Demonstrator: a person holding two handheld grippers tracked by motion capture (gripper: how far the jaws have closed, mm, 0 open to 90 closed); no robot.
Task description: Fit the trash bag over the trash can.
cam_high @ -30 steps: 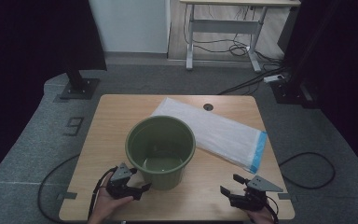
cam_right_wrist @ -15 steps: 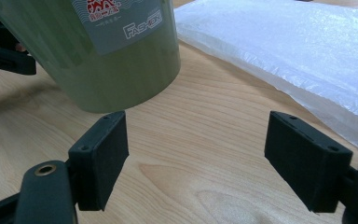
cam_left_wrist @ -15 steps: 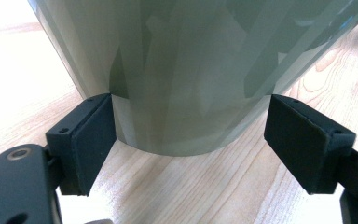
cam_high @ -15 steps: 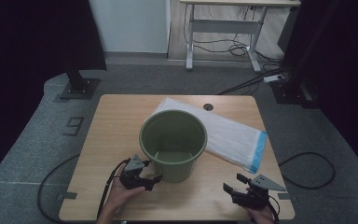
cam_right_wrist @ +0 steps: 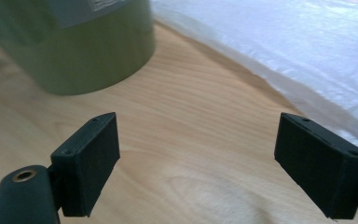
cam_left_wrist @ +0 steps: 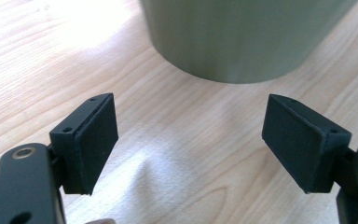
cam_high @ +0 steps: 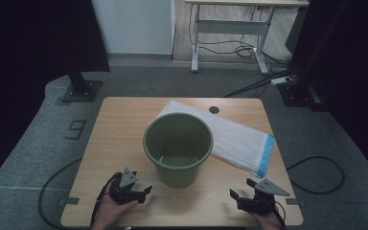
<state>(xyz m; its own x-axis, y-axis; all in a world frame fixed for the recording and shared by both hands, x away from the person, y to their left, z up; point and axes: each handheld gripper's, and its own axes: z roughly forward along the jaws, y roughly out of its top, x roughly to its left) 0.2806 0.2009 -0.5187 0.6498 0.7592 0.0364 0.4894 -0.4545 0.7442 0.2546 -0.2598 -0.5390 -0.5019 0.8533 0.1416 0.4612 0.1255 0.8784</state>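
Your green plastic bucket (cam_high: 178, 148) stands upright near the middle of the desk (cam_high: 120, 124), its mouth open to the top, and its far right side rests against or over the edge of the flat white bag with a blue end (cam_high: 239, 141) that lies behind it. Your left tongs (cam_high: 133, 190) are at the near left part of the desk, just beside the foot of the bucket, and they hold nothing: in the left gripper view both pads (cam_left_wrist: 95, 140) are spread wide, with the bucket wall (cam_left_wrist: 242, 42) directly ahead and a little to the right of the gap. Your right tongs (cam_high: 247, 199) are at the near right corner, also released and empty, and in the right gripper view the bucket (cam_right_wrist: 74, 51) is ahead to the left while the bag (cam_right_wrist: 279, 51) is ahead to the right. The bucket lies far and to the right from the left tongs, and far and to the left from the right tongs. I judge that the left hand is the nearer one, so it has the shorter way to the rim. The bucket is round, so it has no long axis on the desk; only the vertical one counts.
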